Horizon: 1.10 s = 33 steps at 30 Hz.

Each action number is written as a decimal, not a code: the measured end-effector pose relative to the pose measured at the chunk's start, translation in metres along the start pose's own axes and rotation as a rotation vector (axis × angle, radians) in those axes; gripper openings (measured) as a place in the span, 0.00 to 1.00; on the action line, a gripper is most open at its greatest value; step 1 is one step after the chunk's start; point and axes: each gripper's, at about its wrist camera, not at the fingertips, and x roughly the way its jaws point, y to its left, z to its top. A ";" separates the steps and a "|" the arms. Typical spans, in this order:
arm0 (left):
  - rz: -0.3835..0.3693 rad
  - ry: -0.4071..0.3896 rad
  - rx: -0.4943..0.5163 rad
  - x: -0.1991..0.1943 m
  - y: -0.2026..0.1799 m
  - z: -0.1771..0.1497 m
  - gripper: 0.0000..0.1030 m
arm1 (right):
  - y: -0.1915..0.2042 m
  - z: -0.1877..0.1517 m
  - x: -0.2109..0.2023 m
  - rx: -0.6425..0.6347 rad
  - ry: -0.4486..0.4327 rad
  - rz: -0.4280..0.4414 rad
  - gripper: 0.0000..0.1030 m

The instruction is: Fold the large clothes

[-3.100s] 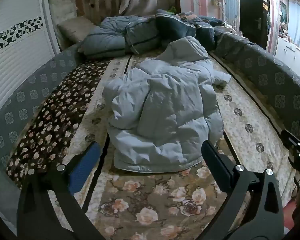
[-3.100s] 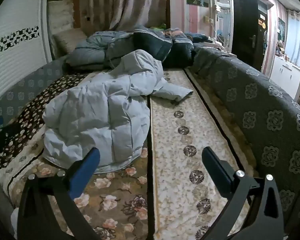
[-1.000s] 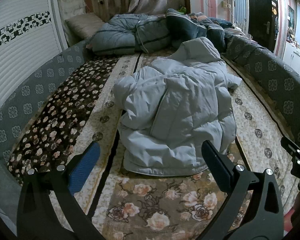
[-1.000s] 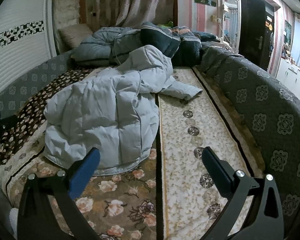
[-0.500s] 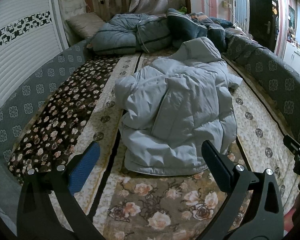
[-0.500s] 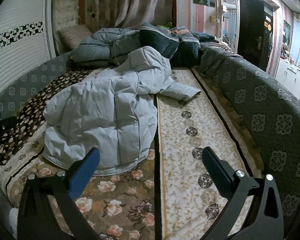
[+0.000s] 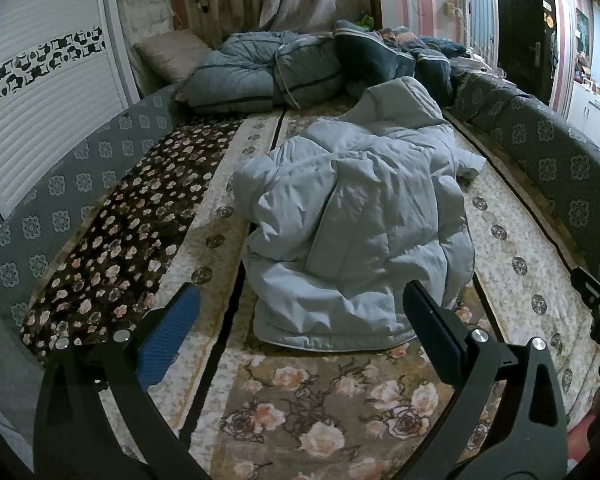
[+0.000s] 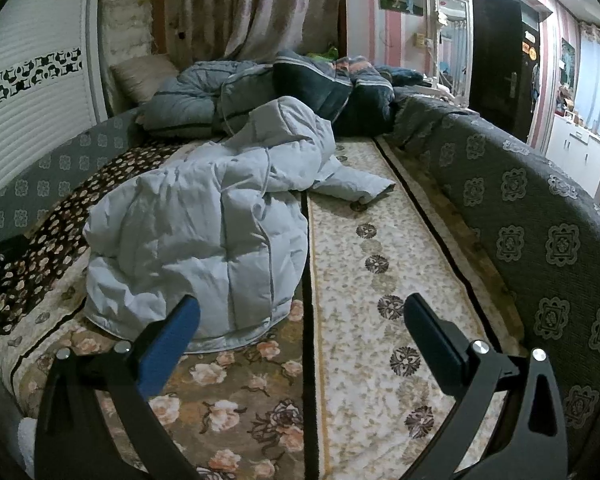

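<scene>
- Two claws, both spread wide and empty: left claw (image 7: 298, 310) aimed at the near hem of the pale blue puffer jacket (image 7: 356, 216), right claw (image 8: 300, 314) aimed further right, over the bare cream runner (image 8: 364, 264).
- Heaped mid-bed rather than laid flat: jacket bunched on the floral bedspread (image 7: 300, 408), hood (image 7: 404, 108) propped up at the far end, one sleeve (image 8: 356, 186) flung out to the right across the runner.
- Probably dropped there as the work surface: long flat bed, room on either side for spreading the jacket out before any fold.
- Pushed to the far end, out of the way: folded quilts (image 7: 268, 76) and a pillow (image 7: 172, 54), well apart from the near hem.
- Left claw: no contact with cloth, blue pad (image 7: 168, 336) hanging above the bedspread just left of the hem, dark finger on the right overlapping the hem's right corner in view; whether touching, cannot tell, likely not.
- Right claw: nothing gripped, nothing touched; blue pad (image 8: 168, 344) overlapping the jacket's near edge in view only.
- Judged stage: approach, no fold begun; likely first need is flattening hem and sleeve.
</scene>
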 end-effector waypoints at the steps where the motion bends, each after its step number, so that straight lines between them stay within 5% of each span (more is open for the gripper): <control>1: -0.001 0.000 -0.001 0.000 0.000 0.000 0.97 | 0.000 0.000 0.000 0.001 0.000 0.000 0.99; 33: 0.057 0.031 0.008 0.021 0.008 0.005 0.97 | -0.017 -0.001 0.022 -0.002 0.021 -0.055 0.99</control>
